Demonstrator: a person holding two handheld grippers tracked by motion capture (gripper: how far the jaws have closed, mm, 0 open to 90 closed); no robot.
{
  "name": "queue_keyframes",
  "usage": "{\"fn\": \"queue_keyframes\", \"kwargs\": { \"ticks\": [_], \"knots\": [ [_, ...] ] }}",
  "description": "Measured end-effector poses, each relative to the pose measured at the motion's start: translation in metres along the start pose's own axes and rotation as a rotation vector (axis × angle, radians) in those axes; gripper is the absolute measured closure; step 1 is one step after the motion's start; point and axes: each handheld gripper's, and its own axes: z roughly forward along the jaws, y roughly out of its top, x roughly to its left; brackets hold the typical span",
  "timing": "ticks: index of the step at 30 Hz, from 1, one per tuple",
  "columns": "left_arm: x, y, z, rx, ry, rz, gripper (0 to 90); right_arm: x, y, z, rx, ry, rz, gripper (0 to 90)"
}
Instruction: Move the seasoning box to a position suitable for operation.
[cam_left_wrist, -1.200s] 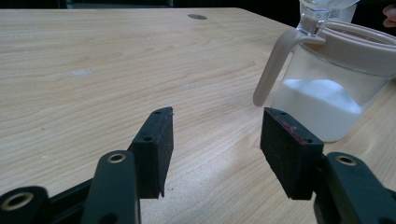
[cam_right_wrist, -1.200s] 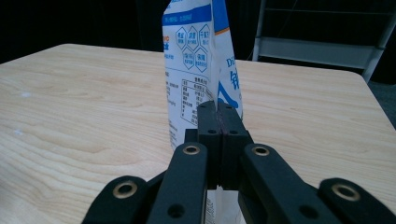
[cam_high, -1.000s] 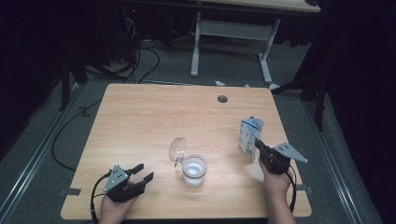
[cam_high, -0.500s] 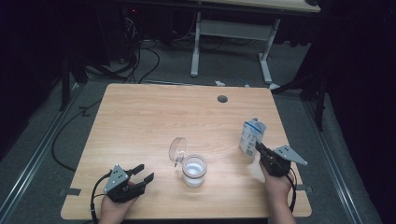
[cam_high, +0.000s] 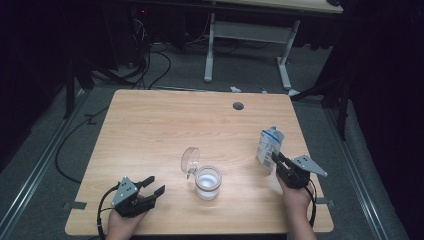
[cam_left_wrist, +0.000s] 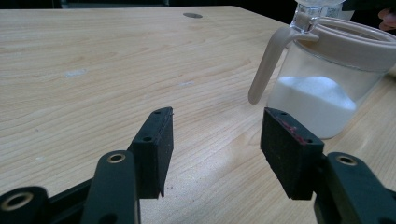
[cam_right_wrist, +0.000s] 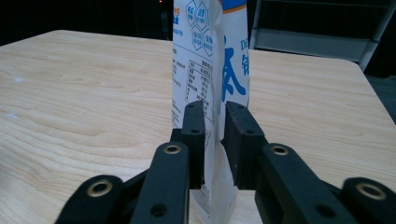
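Observation:
A white and blue milk carton (cam_high: 269, 145) (cam_right_wrist: 210, 56) stands upright near the table's right edge. My right gripper (cam_high: 276, 161) (cam_right_wrist: 215, 109) is at its near corner. Its jaws have just been opening, and the carton's edge still fills the narrow gap between the pads. A clear jar (cam_high: 207, 182) (cam_left_wrist: 327, 84) with white powder, a beige handle and a raised flip lid (cam_high: 190, 159) sits at the front middle. My left gripper (cam_high: 152, 186) (cam_left_wrist: 215, 126) rests low at the front left, open and holding nothing, to the left of the jar.
The wooden table (cam_high: 165, 130) has a round cable hole (cam_high: 238, 106) at the back right. Behind it stands a white desk frame (cam_high: 247, 32), with cables on the grey floor. Dark surroundings close in on both sides.

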Motion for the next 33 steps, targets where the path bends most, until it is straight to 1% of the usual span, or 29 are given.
{"fn": "queue_keyframes", "kwargs": {
  "ticks": [4,5,7,15,19,23,29,33],
  "knots": [
    [0.0,0.0,0.0,0.0,-0.001,-0.001,44.9,0.0,0.0,0.001,0.014,-0.007,-0.006,69.9],
    [0.0,0.0,0.0,0.0,-0.001,-0.001,44.9,0.0,0.0,0.002,0.017,-0.006,0.0,68.1],
    [0.0,0.0,0.0,0.0,0.0,-0.001,44.9,0.0,-0.001,0.002,0.017,-0.005,0.0,66.3],
    [0.0,0.0,0.0,0.003,-0.003,0.001,45.3,0.001,0.001,0.003,0.032,-0.004,-0.017,54.0],
    [0.0,0.0,0.0,0.004,-0.004,0.001,45.4,0.002,-0.001,0.004,0.059,-0.009,-0.023,49.1],
    [0.0,-0.001,0.0,0.009,-0.004,0.008,45.8,0.002,-0.002,0.002,0.066,-0.004,-0.024,46.3],
    [-0.001,-0.001,0.0,0.008,-0.002,0.01,46.3,0.004,-0.004,-0.003,0.071,-0.002,-0.024,46.1],
    [-0.001,-0.001,0.001,0.009,-0.002,0.013,46.3,0.007,-0.008,-0.008,0.079,0.009,-0.041,47.3]
  ]
}}
